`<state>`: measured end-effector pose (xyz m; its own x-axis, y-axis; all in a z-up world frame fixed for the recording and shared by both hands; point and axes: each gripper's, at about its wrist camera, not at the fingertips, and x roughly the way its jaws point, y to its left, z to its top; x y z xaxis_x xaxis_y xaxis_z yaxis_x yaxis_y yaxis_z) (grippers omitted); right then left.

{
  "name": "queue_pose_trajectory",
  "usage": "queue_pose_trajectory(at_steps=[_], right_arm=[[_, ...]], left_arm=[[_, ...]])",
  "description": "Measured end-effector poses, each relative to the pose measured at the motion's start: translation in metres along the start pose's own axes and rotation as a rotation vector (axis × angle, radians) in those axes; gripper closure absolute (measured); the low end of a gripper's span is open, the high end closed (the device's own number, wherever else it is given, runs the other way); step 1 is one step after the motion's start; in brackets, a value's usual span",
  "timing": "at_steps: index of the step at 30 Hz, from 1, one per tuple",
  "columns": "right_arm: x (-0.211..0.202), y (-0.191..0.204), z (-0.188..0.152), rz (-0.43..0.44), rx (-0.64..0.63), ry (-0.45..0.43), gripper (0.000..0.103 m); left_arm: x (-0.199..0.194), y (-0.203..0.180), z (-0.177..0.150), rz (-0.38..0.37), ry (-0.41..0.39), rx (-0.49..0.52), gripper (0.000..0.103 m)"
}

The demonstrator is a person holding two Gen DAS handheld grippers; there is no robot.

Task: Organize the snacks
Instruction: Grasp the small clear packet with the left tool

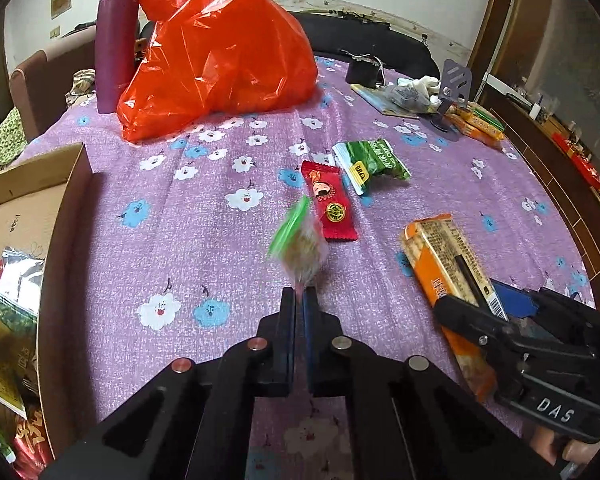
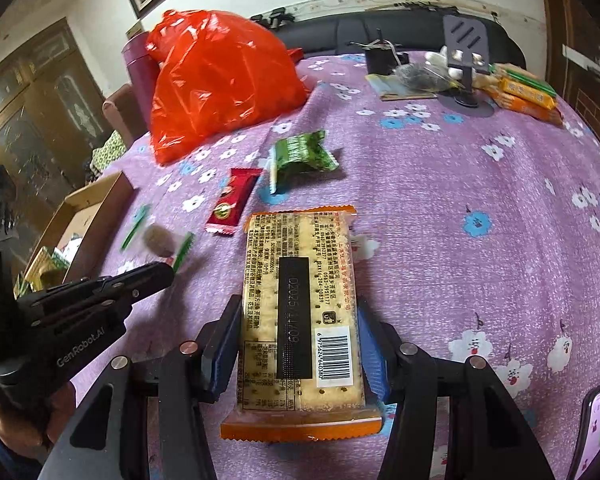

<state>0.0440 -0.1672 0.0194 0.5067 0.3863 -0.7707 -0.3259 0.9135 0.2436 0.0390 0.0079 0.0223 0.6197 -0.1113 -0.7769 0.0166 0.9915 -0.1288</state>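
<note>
Orange-edged cracker pack (image 2: 300,320) sits clamped between my right gripper's (image 2: 298,344) blue pads on the purple flowered cloth (image 2: 460,208). My left gripper (image 1: 299,300) pinches a blurred green-ended candy (image 1: 300,244) by its wrapper tip, above the cloth. Beyond lie a red candy (image 1: 329,204) and a green packet (image 1: 370,164). The cardboard box (image 1: 60,216) stands left, with an orange bag (image 1: 220,48) farthest.

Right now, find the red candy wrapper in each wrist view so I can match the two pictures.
Left wrist view: the red candy wrapper lies flat at centre, just beyond the blurred green-ended candy.
Right wrist view: it lies left of centre, beyond the cracker pack's far left corner.
Shared landmark: the orange plastic bag, beyond it in both views.
</note>
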Motion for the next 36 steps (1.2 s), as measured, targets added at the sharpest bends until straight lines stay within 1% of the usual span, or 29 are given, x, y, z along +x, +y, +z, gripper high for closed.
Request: queue_pose_trajectory(at_steps=[4, 6, 8, 9, 12, 15, 18, 21, 22, 23, 25, 26, 27, 31, 36], right_arm=[[0.003, 0.001, -0.001, -0.006, -0.009, 0.006, 0.046], [0.001, 0.000, -0.001, 0.000, 0.000, 0.005, 0.046], [0.000, 0.000, -0.001, 0.005, 0.001, 0.004, 0.046], [0.000, 0.001, -0.001, 0.007, 0.002, 0.002, 0.046], [-0.002, 0.000, -0.001, 0.013, 0.004, -0.001, 0.046], [-0.004, -0.001, -0.001, 0.015, 0.012, -0.007, 0.046], [-0.005, -0.002, -0.001, 0.016, 0.015, -0.008, 0.046], [-0.004, -0.001, -0.001, 0.016, 0.015, -0.008, 0.046], [-0.004, -0.001, -0.001, 0.018, 0.015, -0.007, 0.046], [-0.004, -0.001, -0.001, 0.019, 0.016, -0.006, 0.046], [-0.004, -0.001, -0.001, 0.020, 0.015, -0.005, 0.046], [-0.004, -0.001, -0.001, 0.021, 0.014, -0.004, 0.046], [-0.003, 0.000, -0.001, 0.021, 0.013, -0.003, 0.046], [-0.002, 0.000, -0.001, 0.023, 0.007, -0.004, 0.046], [-0.006, 0.000, -0.002, 0.024, 0.005, -0.022, 0.046]], left_arm=[[-0.004, 0.004, 0.003, -0.022, 0.018, -0.008, 0.100], [-0.011, 0.006, 0.005, 0.002, 0.003, -0.013, 0.089], [-0.013, 0.010, 0.008, 0.008, -0.011, -0.024, 0.060], [-0.012, 0.013, 0.010, 0.022, -0.017, -0.042, 0.057], [-0.007, 0.014, 0.016, 0.037, -0.013, -0.056, 0.057], [0.002, 0.009, 0.022, 0.090, -0.026, -0.031, 0.057], [0.016, 0.006, 0.024, 0.120, -0.014, -0.015, 0.057], [0.025, 0.005, 0.025, 0.108, -0.014, -0.007, 0.057], [0.026, 0.004, 0.025, 0.104, -0.016, -0.002, 0.060], [0.027, 0.004, 0.025, 0.099, -0.024, 0.001, 0.067], [0.029, 0.004, 0.026, 0.102, -0.034, 0.006, 0.070], [0.029, 0.004, 0.027, 0.097, -0.037, 0.007, 0.076], [0.029, 0.005, 0.027, 0.086, -0.039, 0.004, 0.080], [0.028, 0.009, 0.027, 0.048, -0.045, -0.013, 0.081], [0.015, 0.007, 0.024, 0.049, -0.099, 0.003, 0.081]])
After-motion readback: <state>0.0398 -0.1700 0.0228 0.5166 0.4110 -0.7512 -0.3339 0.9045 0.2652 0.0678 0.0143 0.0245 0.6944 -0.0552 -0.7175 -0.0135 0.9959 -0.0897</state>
